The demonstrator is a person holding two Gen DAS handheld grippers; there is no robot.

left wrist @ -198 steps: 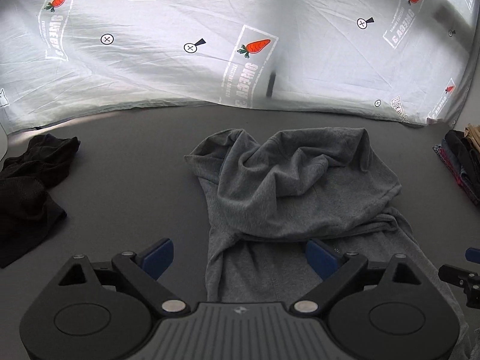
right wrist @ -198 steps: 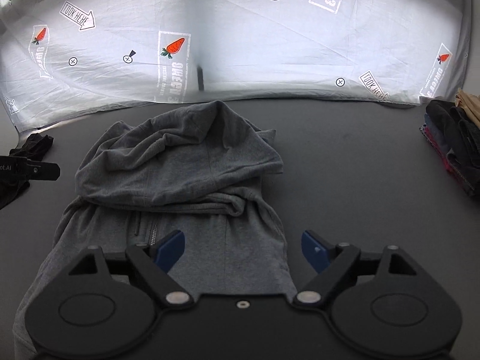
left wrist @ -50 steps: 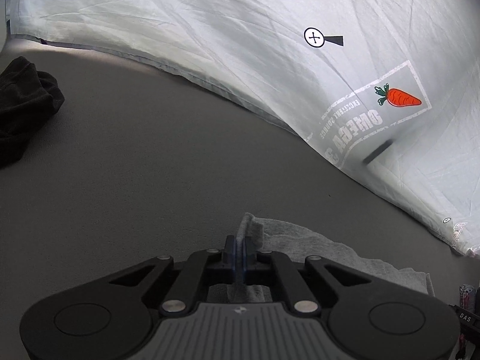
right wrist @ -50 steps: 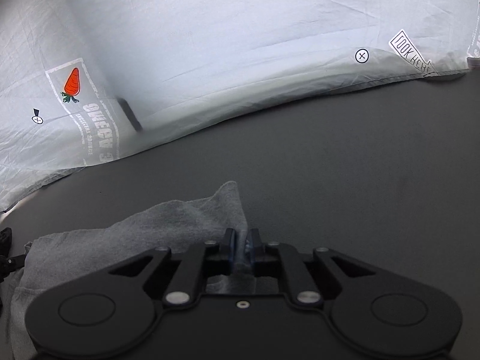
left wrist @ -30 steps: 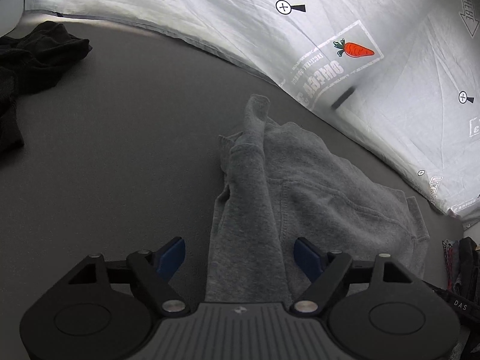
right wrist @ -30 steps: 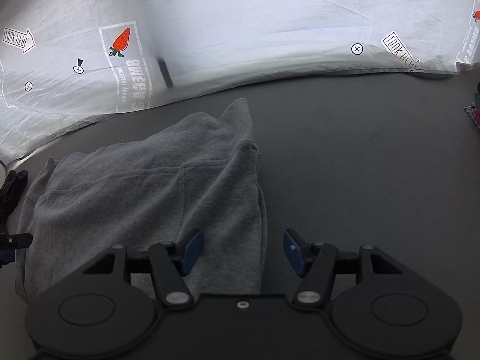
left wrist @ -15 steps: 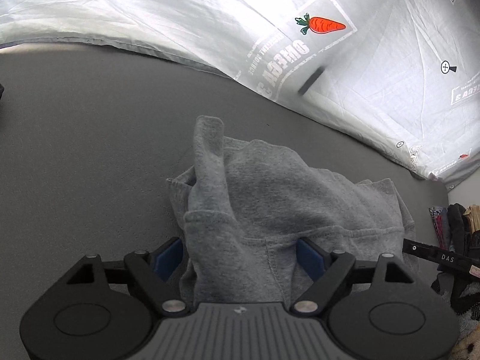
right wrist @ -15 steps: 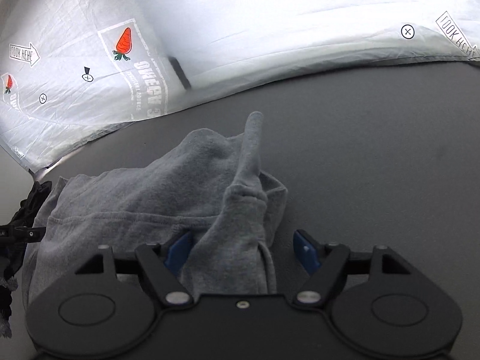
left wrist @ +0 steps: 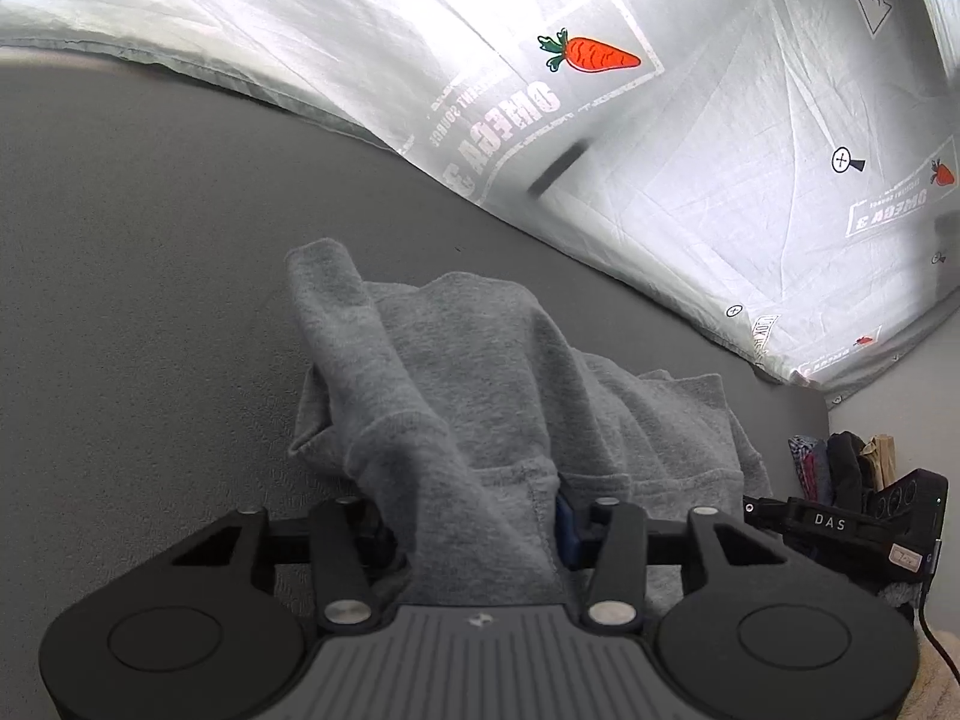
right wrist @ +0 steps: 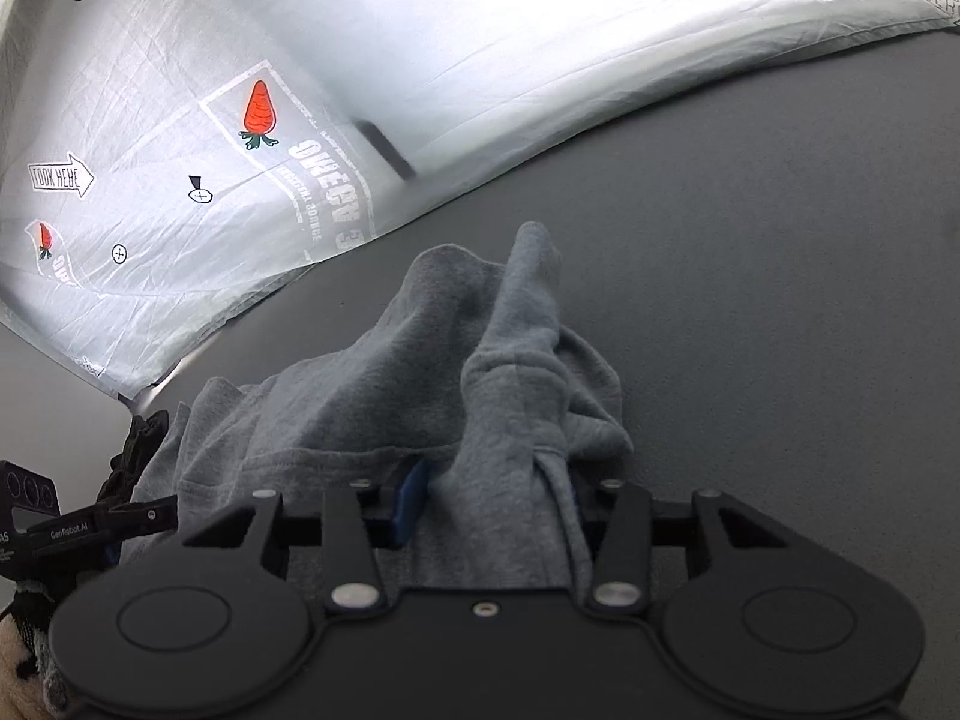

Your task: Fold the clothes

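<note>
Between both jaw pairs sits the grey hoodie (left wrist: 480, 372), bunched on the dark bench (left wrist: 132, 252). Left hand-held gripper (left wrist: 474, 531) has just been closing and is clamped on a thick fold at the near left edge; right hand-held gripper (right wrist: 495, 501) likewise, pinching the near right edge. Hoodie stretches away from both toward the white sheet (left wrist: 690, 120), a cuff (right wrist: 534, 252) sticking up at each side. Both hands equally near. Left pad mostly buried in cloth; near hem hidden under gripper bodies. Folded pile (left wrist: 840, 456) far right, partly cut off.
</note>
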